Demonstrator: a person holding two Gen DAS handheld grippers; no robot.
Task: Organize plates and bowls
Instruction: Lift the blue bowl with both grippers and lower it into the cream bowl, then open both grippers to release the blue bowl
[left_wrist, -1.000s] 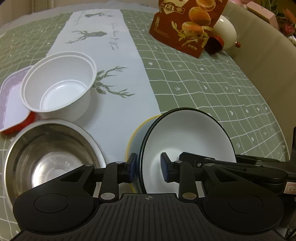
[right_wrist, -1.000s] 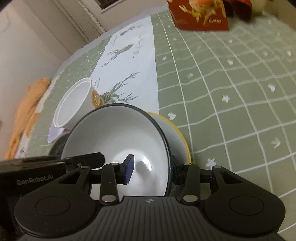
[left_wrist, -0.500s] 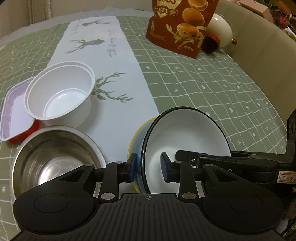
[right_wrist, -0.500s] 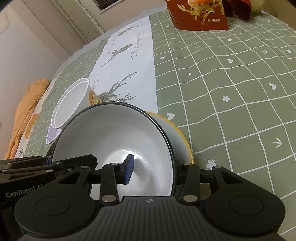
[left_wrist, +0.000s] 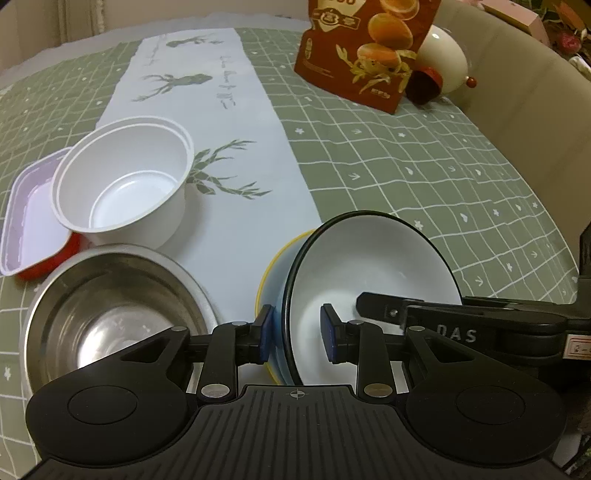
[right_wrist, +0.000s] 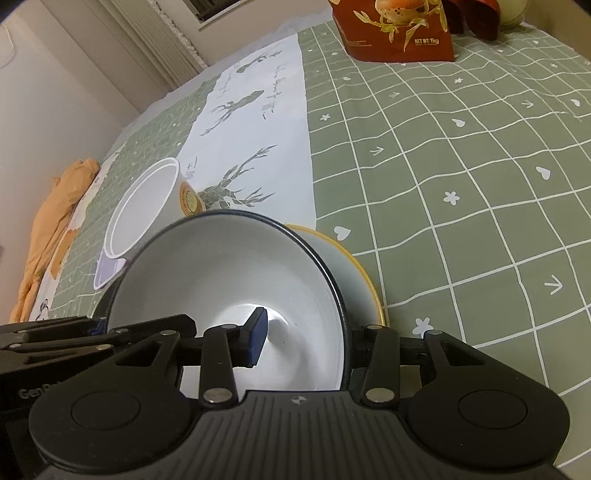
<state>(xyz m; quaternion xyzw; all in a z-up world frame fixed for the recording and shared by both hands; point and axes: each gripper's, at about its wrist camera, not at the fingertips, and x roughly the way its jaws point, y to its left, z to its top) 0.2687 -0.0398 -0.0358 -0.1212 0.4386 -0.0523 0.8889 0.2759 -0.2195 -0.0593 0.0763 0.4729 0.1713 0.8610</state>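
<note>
The left hand-held gripper (left_wrist: 297, 334) has its jaws narrowed across the near-left rims of two nested dishes: one blue pad sits inside the black-rimmed bowl (left_wrist: 373, 266), the other outside the yellow-rimmed bowl (left_wrist: 275, 258) under it. There is a small gap between the inner pad and the bowl wall, so I cannot tell how firmly it grips. The right hand-held gripper (right_wrist: 306, 341) takes the same black-rimmed bowl (right_wrist: 229, 280) from the opposite rim, one pad inside on the white wall, the other finger outside behind the rim and hidden; its jaws are set narrow around that rim. The black-rimmed bowl is tilted inside the yellow-rimmed bowl (right_wrist: 364, 273), which shows just beyond it.

Both bowls are near the front edge of the table (left_wrist: 424, 173), at the seam where the white deer-print runner (left_wrist: 229, 122) meets the green checked cloth. At the front-left stands a steel bowl (left_wrist: 110, 306), empty. Just behind it a white plastic tub (left_wrist: 125, 184) leans on a lilac tray (left_wrist: 26, 218) with a red base, close to the left edge. Towards the far right corner stands a red snack bag (left_wrist: 365, 48), with a cream egg-shaped object (left_wrist: 447, 55) beside it
</note>
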